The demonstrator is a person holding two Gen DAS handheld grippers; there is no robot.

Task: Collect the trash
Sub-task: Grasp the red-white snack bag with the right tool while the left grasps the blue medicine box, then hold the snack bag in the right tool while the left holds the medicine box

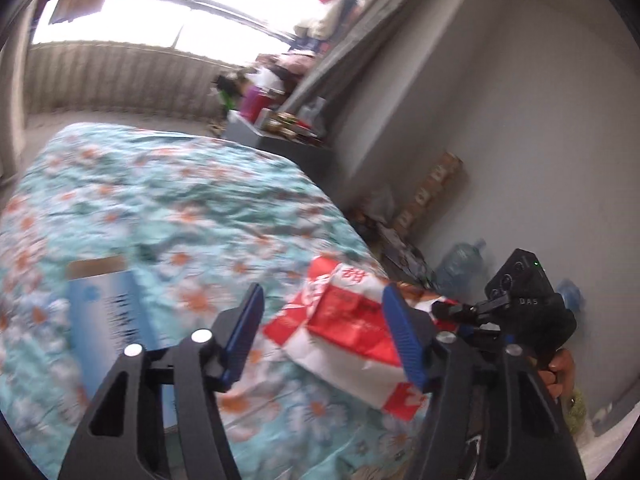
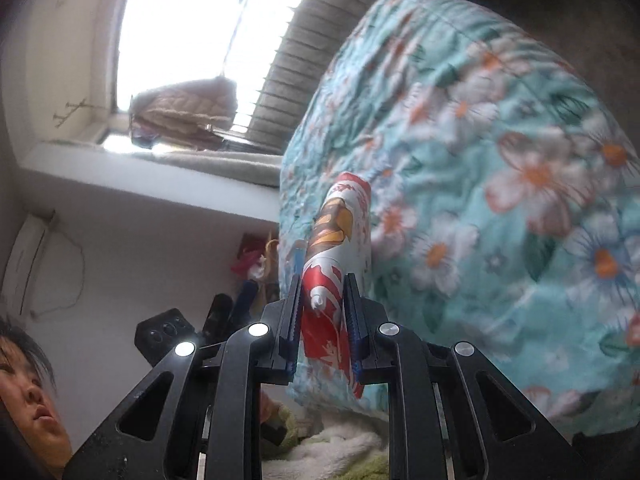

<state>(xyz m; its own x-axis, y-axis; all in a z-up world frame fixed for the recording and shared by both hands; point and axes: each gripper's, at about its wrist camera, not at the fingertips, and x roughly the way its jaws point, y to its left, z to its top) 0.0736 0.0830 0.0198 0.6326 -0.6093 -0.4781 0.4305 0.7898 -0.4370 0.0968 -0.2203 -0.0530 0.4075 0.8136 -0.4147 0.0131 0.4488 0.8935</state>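
While the right claw point(image 2: 323, 304) is clenched on a red-white wrapper point(image 2: 336, 240) above the bed point(image 2: 500, 160), the left claw point(image 1: 324, 336) is spread wide w/ nothing in it; blue box point(image 1: 108, 316) lies left of it.

R gripper point(image 2: 322, 300) clamping wrapper point(image 2: 338, 240)

The letters "DAS" are showing in pale print on the black right gripper point(image 1: 452, 312) body. A red Chinese character — 甜 — is sitting on the wrapper point(image 1: 352, 320); its other print is blurring out.
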